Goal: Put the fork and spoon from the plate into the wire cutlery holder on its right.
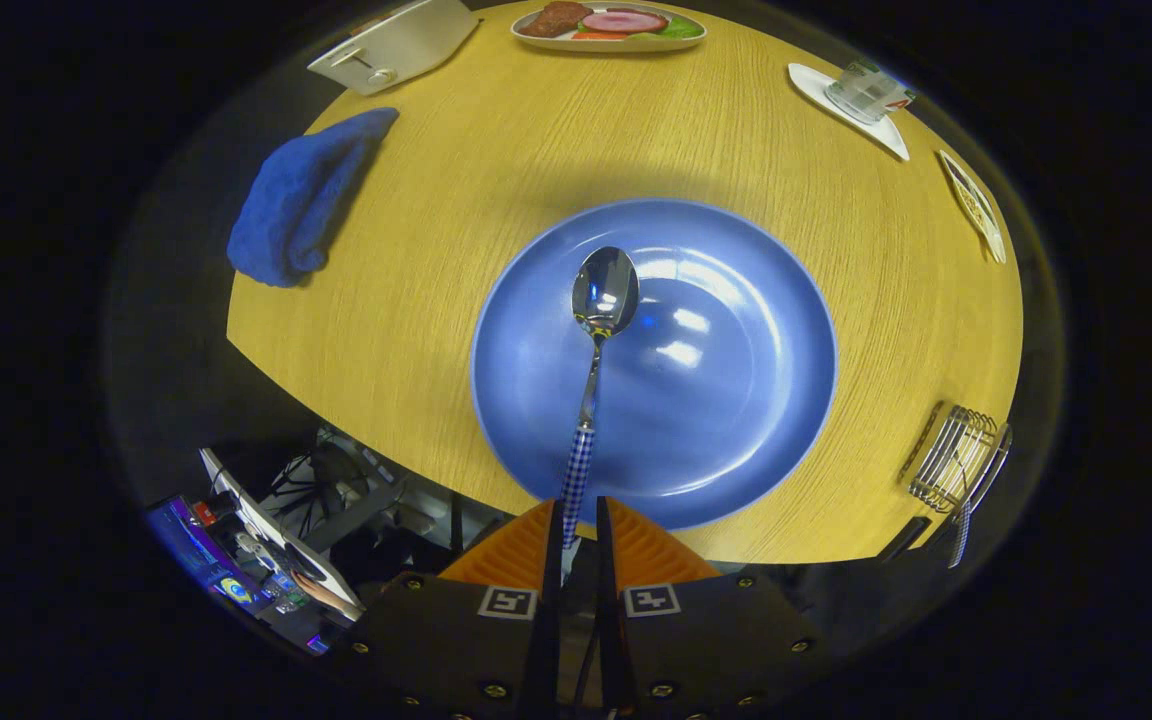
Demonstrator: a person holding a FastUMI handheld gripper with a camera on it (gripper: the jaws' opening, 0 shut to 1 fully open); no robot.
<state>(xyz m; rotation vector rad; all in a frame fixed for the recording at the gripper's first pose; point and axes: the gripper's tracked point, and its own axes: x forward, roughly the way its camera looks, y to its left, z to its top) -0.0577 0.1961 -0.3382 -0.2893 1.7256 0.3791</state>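
A blue cloth (pixel 306 195) lies off to the left on the tabletop (pixel 496 150). At centre, the hand-held gripper (pixel 576 535) is clamped narrowly on the checked handle of the spoon (pixel 598 340), whose long axis runs straight ahead from the fingers, bowl over the blue plate (pixel 736 420). The wire cutlery holder (pixel 956 460) stands well to the right near the table's edge, with what looks like the fork's handle already in it, so the carry likely goes rightward.
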